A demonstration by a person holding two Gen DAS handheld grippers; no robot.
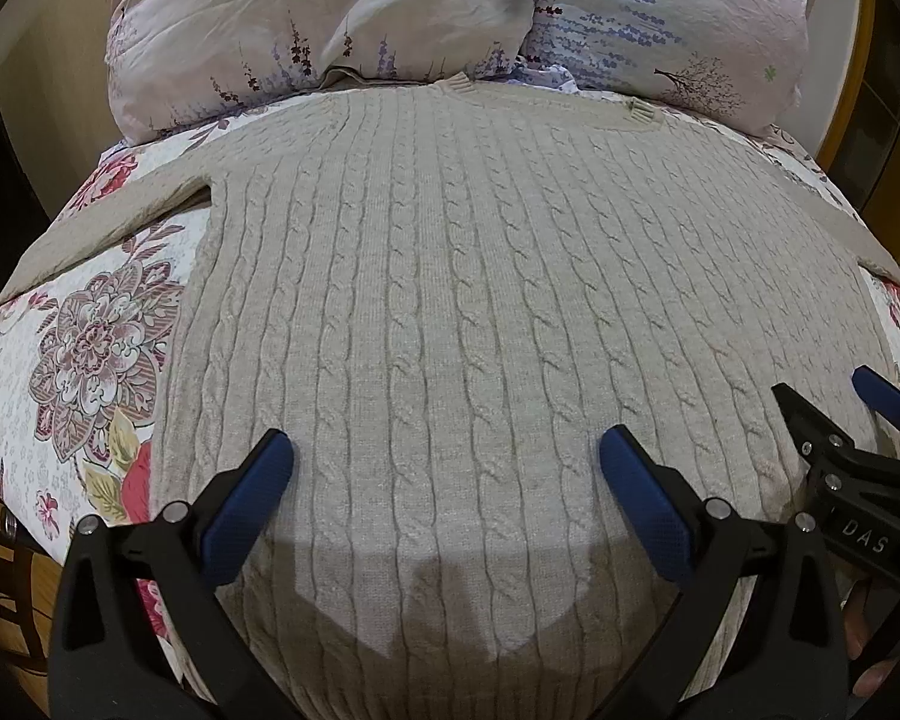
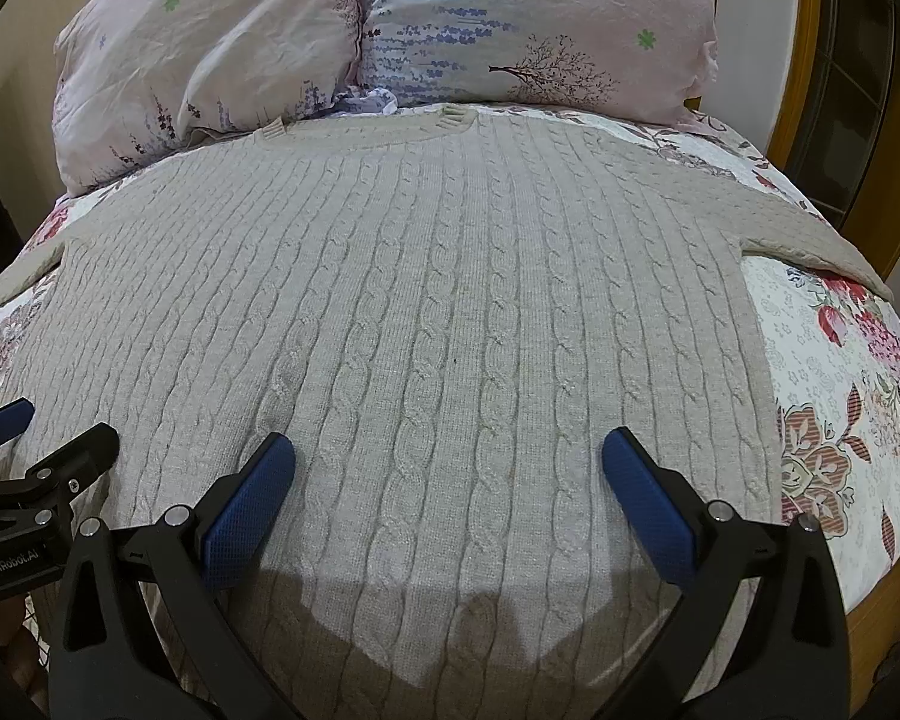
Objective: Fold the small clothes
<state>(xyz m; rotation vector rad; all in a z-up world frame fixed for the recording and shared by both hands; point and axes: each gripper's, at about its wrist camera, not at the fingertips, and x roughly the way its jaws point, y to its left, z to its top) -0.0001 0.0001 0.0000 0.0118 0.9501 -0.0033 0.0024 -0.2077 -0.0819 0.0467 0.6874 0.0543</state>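
Observation:
A beige cable-knit sweater (image 1: 450,276) lies flat on the bed, neck toward the pillows, sleeves spread out to both sides. It fills the right wrist view too (image 2: 426,312). My left gripper (image 1: 444,456) is open and empty, hovering over the lower left half of the sweater. My right gripper (image 2: 447,456) is open and empty over the lower right half. The right gripper shows at the right edge of the left wrist view (image 1: 834,396), and the left gripper shows at the left edge of the right wrist view (image 2: 42,426). The sweater's hem is hidden below the fingers.
The bed has a floral quilt (image 1: 78,348) under the sweater. Two pale floral pillows (image 1: 306,18) (image 2: 540,18) lie at the head. A wooden bed frame (image 2: 810,90) runs along the right side, and the quilt's edge drops off at both sides.

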